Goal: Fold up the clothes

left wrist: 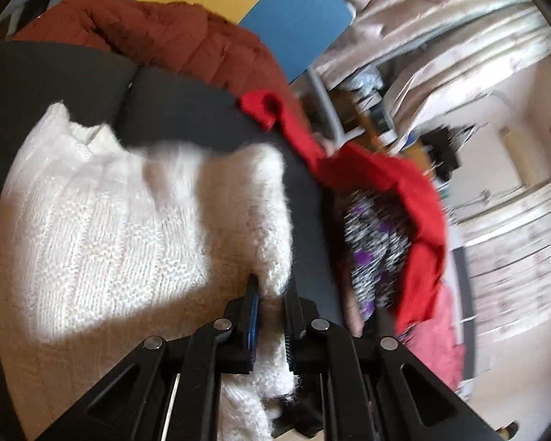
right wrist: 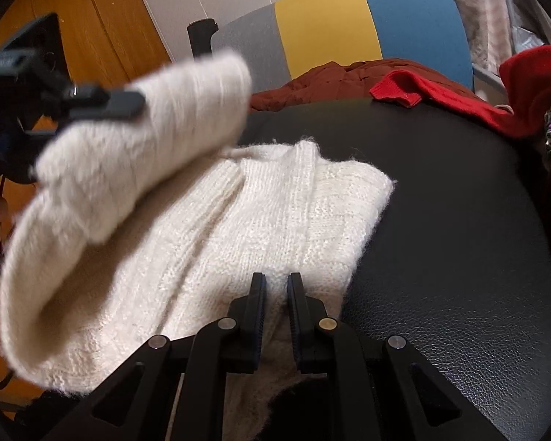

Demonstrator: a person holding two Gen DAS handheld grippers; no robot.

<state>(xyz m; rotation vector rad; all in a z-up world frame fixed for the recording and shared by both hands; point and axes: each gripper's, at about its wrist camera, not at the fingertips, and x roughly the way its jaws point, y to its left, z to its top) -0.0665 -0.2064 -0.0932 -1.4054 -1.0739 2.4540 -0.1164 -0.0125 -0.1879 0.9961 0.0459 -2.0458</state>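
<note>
1. The white knit sweater (right wrist: 268,217) is lying across the black leather surface (right wrist: 459,220), one side lifted and curling over the rest in mid-fold.
2. The left claw (right wrist: 128,104) is pinching that raised edge; in its own view the jaws are narrow with white knit wedged between them (left wrist: 272,316). Judging by the arc, the flap is heading across the body of the garment.
3. The right claw (right wrist: 276,312) is sitting at the near hem, jaws narrow with knit bunched between them, so it looks clamped on the sweater as an anchor.
4. To do this fold well, the left claw should be carrying the flap flat and laying its edge level with the far side, not dropping it in a heap; the fluffy yarn looks likely to cling and drag.
5. The right claw should be holding the hem firm so the lower layer is not sliding on the slick leather.
6. Further out, a red garment (right wrist: 455,99) and a rust-coloured quilted jacket (right wrist: 330,84) are lying at the far edge, apart from the sweater; a patterned purple cloth (left wrist: 378,235) is hanging beside the red one. The flap should be landing short of them.
</note>
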